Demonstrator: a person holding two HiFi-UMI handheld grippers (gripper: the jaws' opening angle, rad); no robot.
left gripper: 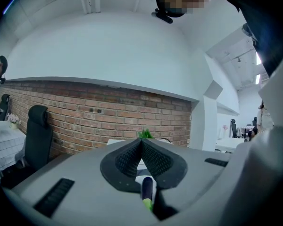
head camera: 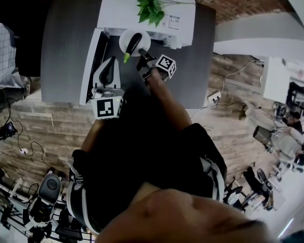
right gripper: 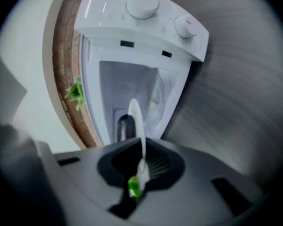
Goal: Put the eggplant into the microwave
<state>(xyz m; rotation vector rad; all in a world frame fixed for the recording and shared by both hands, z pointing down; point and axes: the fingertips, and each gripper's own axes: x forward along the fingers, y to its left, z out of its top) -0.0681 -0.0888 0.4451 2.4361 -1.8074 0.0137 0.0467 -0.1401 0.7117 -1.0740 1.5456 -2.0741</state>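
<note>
A dark purple eggplant (head camera: 134, 43) with a green stem lies on a small white plate (head camera: 125, 38), held at the mouth of the white microwave (head camera: 142, 4). My right gripper (head camera: 143, 59) is shut on the plate's near rim. In the right gripper view the plate (right gripper: 137, 121) stands edge-on between the jaws of the right gripper (right gripper: 142, 161), with the eggplant's green stem (right gripper: 134, 187) beside it and the lit cavity (right gripper: 127, 84) ahead. My left gripper (head camera: 107, 72) hangs to the left by the open door (head camera: 89, 67), its jaws shut and empty (left gripper: 141, 142); the eggplant (left gripper: 146, 189) shows below them.
A green plant (head camera: 151, 5) sits on top of the microwave, which stands on a grey table (head camera: 66, 39). Two knobs (right gripper: 142, 4) are on the control panel. A brick wall (left gripper: 85, 114) and a black chair (left gripper: 37, 135) lie beyond the table.
</note>
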